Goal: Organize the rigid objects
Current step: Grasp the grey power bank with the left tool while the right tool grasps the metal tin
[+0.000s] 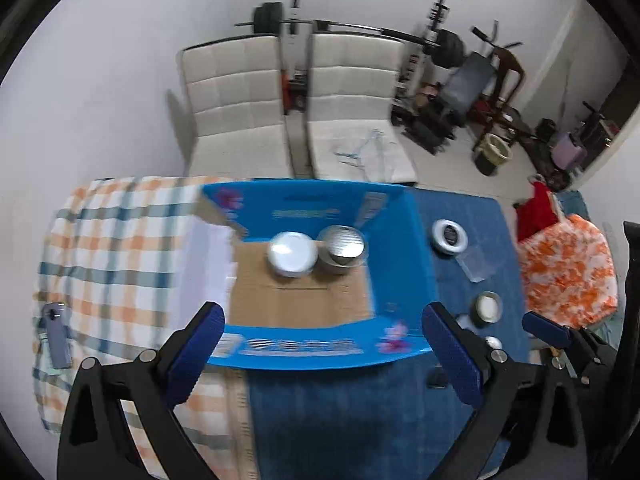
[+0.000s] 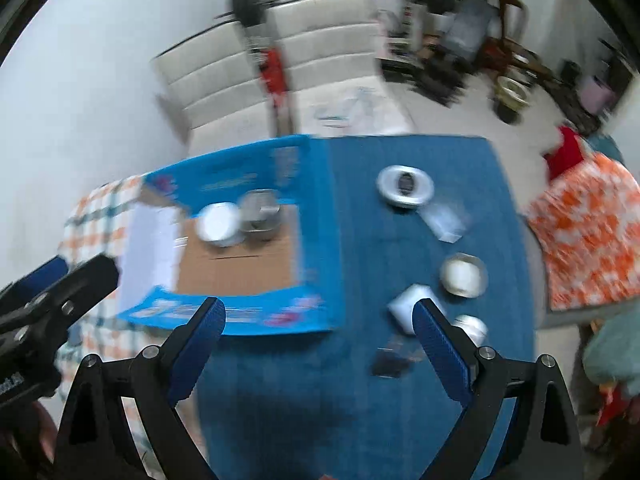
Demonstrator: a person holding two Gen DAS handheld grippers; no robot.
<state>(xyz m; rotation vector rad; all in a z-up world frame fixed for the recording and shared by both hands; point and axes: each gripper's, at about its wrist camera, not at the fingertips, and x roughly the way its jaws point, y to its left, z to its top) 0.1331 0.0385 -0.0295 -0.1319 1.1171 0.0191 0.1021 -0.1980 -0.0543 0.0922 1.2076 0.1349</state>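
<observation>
An open blue cardboard box [image 1: 396, 248] [image 2: 320, 216] stands on the table. Inside it lie a white round lid [image 1: 291, 254] [image 2: 218, 224] and a metal bowl [image 1: 343, 245] [image 2: 260, 214]. On the blue cloth to its right lie a white ring-shaped dish [image 1: 449, 236] [image 2: 405, 186], a clear plastic box [image 1: 474, 262] [image 2: 445, 222], a small round tin [image 1: 488, 307] [image 2: 464, 274], a white block [image 2: 406, 306] and a small silver cap [image 2: 472, 327]. My left gripper [image 1: 322, 334] is open and empty above the box's near wall. My right gripper [image 2: 318, 326] is open and empty, beside the white block.
A checked cloth [image 1: 116, 248] covers the table's left part, with a grey flat device [image 1: 58, 336] on it. A small black item [image 2: 390, 362] lies on the blue cloth. Two white chairs [image 1: 288, 104] stand behind the table. An orange patterned cloth [image 1: 568, 268] lies at right.
</observation>
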